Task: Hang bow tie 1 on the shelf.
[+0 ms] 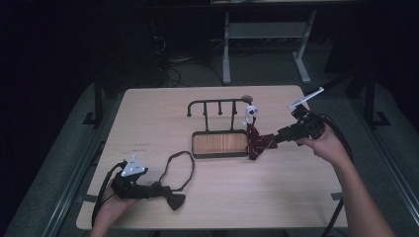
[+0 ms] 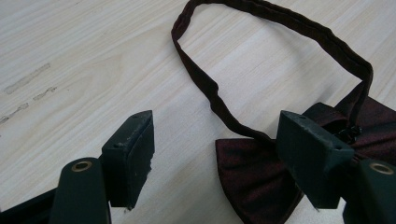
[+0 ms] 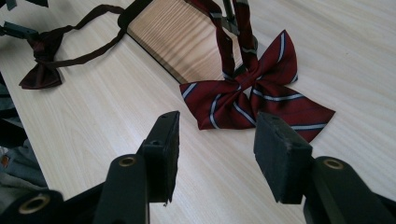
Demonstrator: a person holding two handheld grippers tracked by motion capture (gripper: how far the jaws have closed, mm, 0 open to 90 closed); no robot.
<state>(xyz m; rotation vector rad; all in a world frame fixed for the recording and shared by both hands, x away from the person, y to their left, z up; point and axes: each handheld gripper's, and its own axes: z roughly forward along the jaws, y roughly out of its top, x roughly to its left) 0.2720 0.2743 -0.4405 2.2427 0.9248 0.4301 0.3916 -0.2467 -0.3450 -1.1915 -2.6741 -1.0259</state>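
**Two bow ties, two open tools**

The striped bow tie (image 3: 254, 95) lies flat on the surface (image 1: 276, 197) just ahead of the right tool (image 3: 215, 149), its neck strap running up onto the black rack (image 1: 220, 106) that rises from the wooden tray (image 1: 220, 143). The right tool's jaws stand wide apart, short of the tie, with bare surface between them; they hold and touch nothing.

The dark bow tie (image 2: 261, 177) lies near the person's edge of the surface, its strap looped out beyond it. The left tool (image 2: 217, 161) is open wide as well: one jaw sits over the middle of the bow, the other over bare surface, so one wing lies in the gap, ungripped.
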